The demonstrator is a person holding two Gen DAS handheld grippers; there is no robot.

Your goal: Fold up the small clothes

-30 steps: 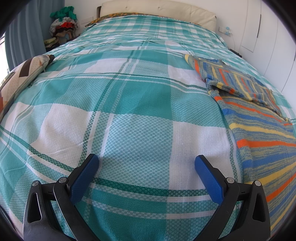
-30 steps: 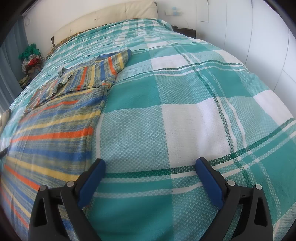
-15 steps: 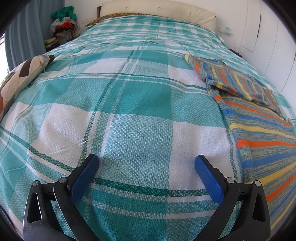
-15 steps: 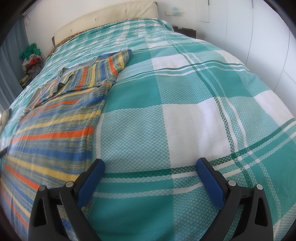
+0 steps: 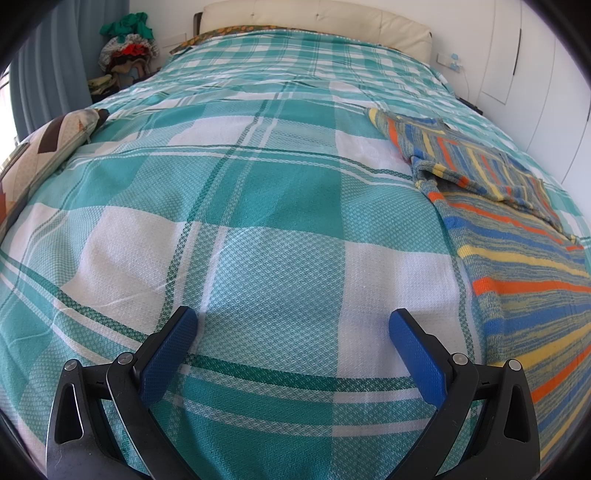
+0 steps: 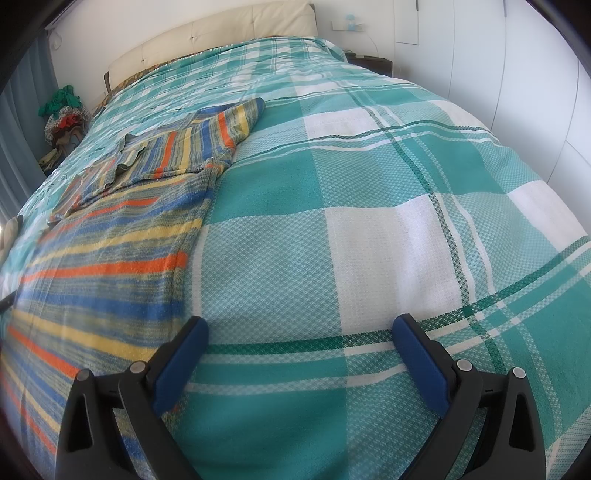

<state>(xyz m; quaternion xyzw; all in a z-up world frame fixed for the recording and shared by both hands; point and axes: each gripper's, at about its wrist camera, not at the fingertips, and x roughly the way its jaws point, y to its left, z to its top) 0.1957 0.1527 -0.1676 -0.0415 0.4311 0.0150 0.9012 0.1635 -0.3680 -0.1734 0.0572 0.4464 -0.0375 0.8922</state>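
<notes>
A striped knit garment (image 5: 517, 251) in blue, orange and yellow lies flat on the bed, with a sleeve folded across its upper part. In the left wrist view it is at the right; in the right wrist view the garment (image 6: 110, 258) is at the left. My left gripper (image 5: 293, 325) is open and empty over bare bedspread, left of the garment's edge. My right gripper (image 6: 299, 332) is open and empty, its left finger at the garment's right edge.
The bed is covered by a teal and white plaid bedspread (image 5: 258, 192). A patterned cushion (image 5: 40, 155) lies at its left edge. A cream headboard (image 5: 314, 14) is at the far end, a pile of clothes (image 5: 127, 48) in the far corner, white wardrobe doors (image 6: 517, 74) on the right.
The right wrist view has shifted very slightly; the left has not moved. Both grippers stay open and the garment lies as before.
</notes>
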